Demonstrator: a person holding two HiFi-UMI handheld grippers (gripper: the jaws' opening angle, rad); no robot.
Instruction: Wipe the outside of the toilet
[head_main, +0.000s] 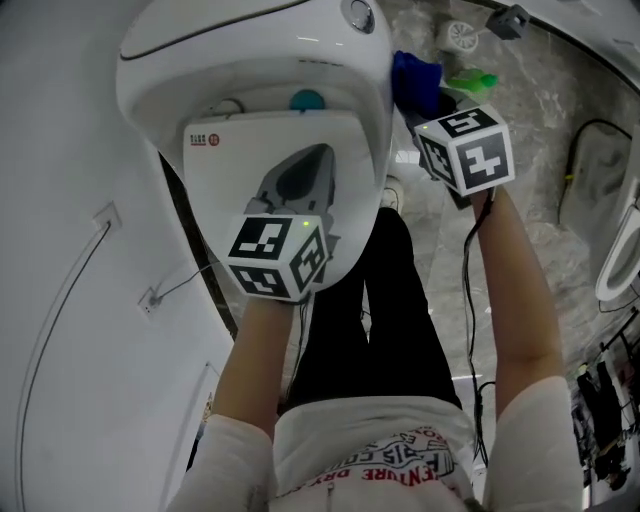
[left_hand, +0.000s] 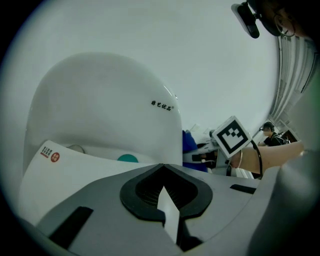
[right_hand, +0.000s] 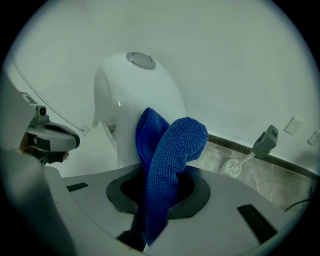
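A person stands over a white toilet (head_main: 250, 70), seen from above, with a handheld gripper in each hand. The toilet lies at twelve o'clock from the person, its lid (head_main: 250, 150) down and its round flush button (head_main: 360, 15) on top of the tank at the far end.

The left gripper (head_main: 320, 152) hovers over the lid, pointing towards twelve o'clock. Its jaws are drawn together, tips meeting. Only a thin sliver of white shows in the slit between them, and it grips nothing that can be made out. A small red label (head_main: 214, 139) sits at the lid's ten o'clock corner. A round teal object (head_main: 307, 100) shows just beyond the lid's far edge.

The right gripper (right_hand: 162, 180) is at one o'clock, beside the toilet's right flank. It is clenched on a blue cloth (right_hand: 175, 145), which stands up out of the jaws in two bunched folds. The cloth is just beside the toilet's outer side, below the tank. Whether it touches the porcelain cannot be told.

Just past the cloth, at two o'clock, is something bright green (head_main: 472, 80), too small to identify. It lies on a grey marbled floor (head_main: 540, 90).
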